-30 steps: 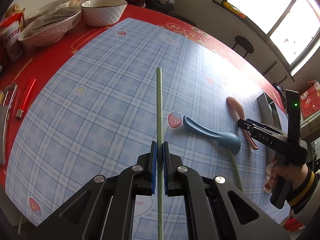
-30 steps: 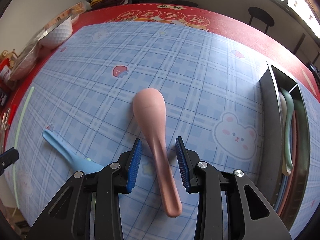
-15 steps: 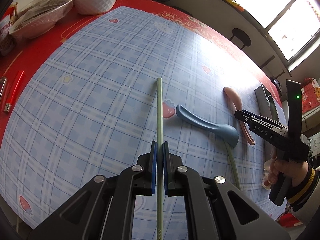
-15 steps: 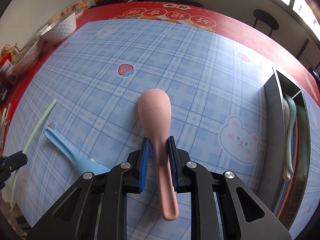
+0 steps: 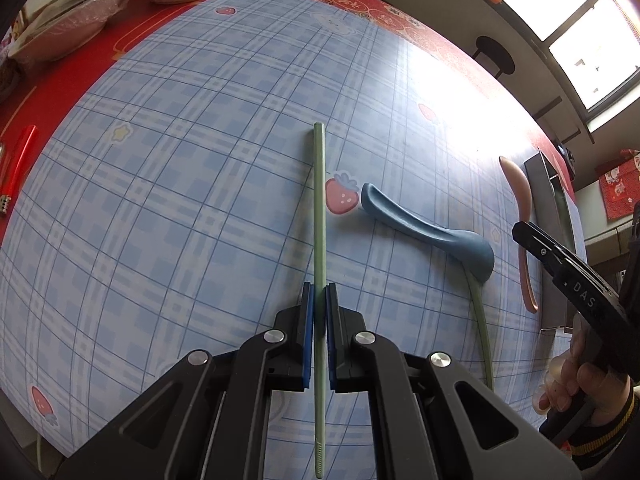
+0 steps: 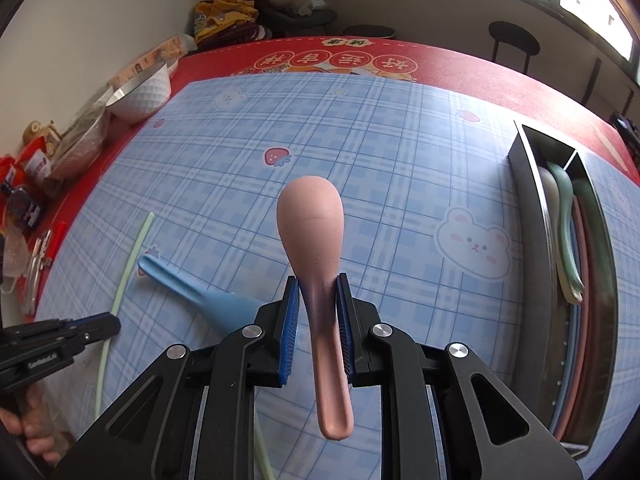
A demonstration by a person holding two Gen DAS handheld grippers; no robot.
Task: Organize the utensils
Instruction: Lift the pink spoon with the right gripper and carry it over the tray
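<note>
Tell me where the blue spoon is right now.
The blue spoon lies on the plaid mat, right of centre in the left wrist view, between the green chopstick and the pink spoon, its bowl over a second chopstick.

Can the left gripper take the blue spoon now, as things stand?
Probably not yet. The left gripper is shut on a green chopstick, so its jaws are occupied. The blue spoon lies uncovered on the mat beside it, resting over a second green chopstick.

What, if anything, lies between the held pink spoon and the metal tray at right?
Nothing visible. The right gripper grips the pink spoon by its handle; between it and the metal tray lies only bare blue mat. The blue spoon lies on the other side.
</note>
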